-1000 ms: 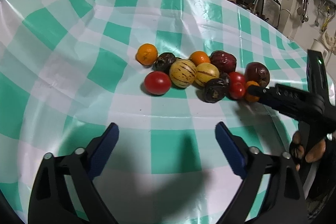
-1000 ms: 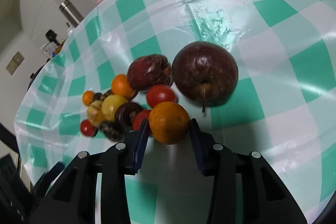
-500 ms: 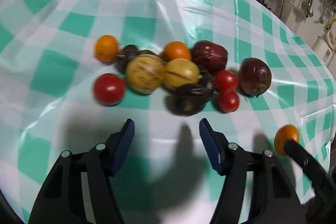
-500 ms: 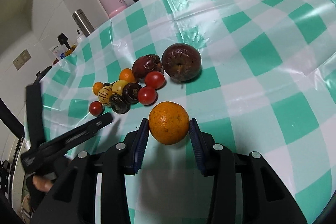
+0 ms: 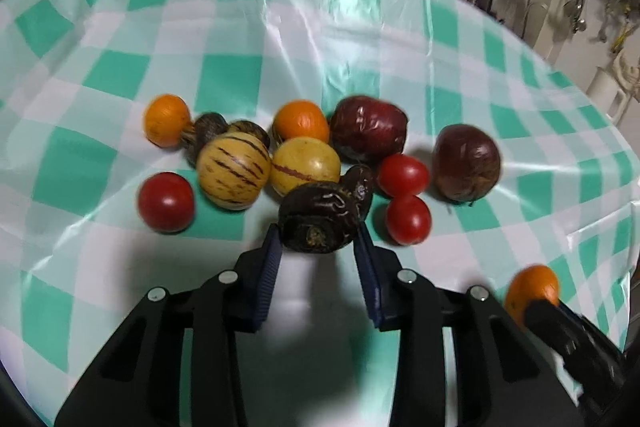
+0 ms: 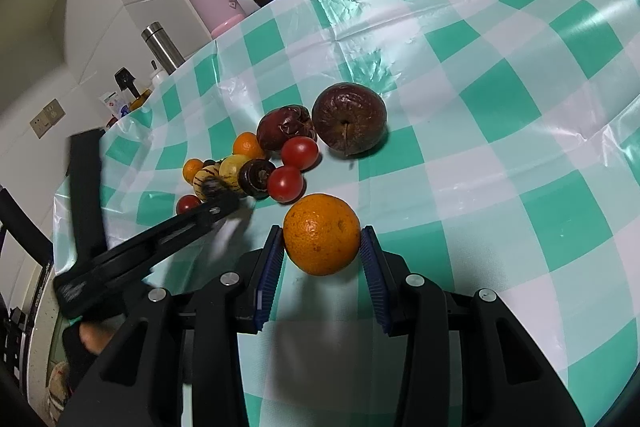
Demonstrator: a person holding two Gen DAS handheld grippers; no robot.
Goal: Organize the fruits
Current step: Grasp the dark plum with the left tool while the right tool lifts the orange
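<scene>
The left gripper (image 5: 318,247) has its jaws clamped on a dark wrinkled fruit (image 5: 318,223) at the pile's near edge. The right gripper (image 6: 322,251) has its jaws clamped on an orange (image 6: 322,233) above the table (image 6: 500,131).

Your table (image 5: 120,75) wears a green-and-white checked cloth. Just behind the near-black fruit (image 5: 318,219) you see two yellow melons: the left one (image 5: 234,169) carries dark brown stripes, the right one (image 5: 305,165) a single reddish streak. Right of it sit two red tomatoes (image 5: 403,174), left of it a third (image 5: 166,202). Behind lie two oranges (image 5: 301,121) and a wrinkled maroon fruit (image 5: 368,129). Your hand-held grippers (image 6: 323,261) are black with blue pads (image 6: 270,263); the orange (image 6: 322,235) there is bright.
</scene>
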